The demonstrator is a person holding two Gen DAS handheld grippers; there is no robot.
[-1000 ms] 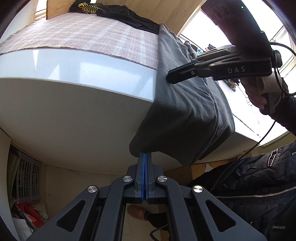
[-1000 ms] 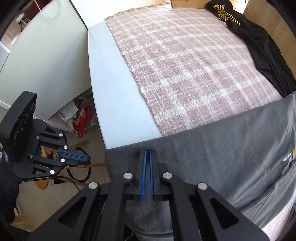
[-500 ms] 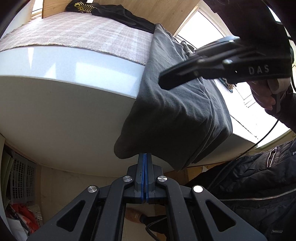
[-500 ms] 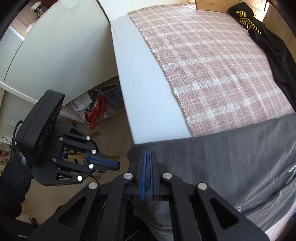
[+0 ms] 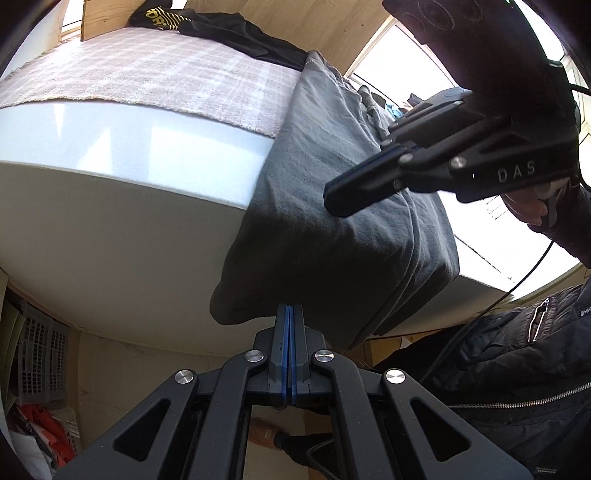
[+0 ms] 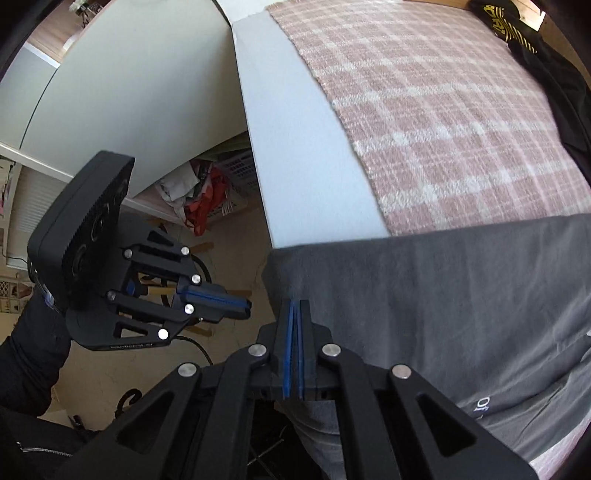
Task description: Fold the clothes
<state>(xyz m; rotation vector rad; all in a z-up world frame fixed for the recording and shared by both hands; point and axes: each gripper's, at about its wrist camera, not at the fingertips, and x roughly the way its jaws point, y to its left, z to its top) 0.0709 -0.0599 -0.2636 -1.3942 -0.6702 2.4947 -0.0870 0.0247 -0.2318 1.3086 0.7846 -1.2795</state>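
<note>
Pinching grey shirt [image 5: 332, 229] hem: left gripper [image 5: 288, 314], right gripper [image 6: 295, 310]

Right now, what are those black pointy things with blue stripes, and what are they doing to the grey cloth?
They are two pinching tools, and a person holds one in each hand. Each tool carries a small camera, so every picture looks along its own fingers. One picture comes from the left tool, low beside the white surface. The other comes from the right tool, looking down from above. On the surface lie a pink checked blanket, a black garment at the far end, and a grey shirt that hangs over the edge. Both tools are shut. The left one seems to pinch the shirt's hanging hem. Whether the right one grips any cloth, I cannot tell.
</note>
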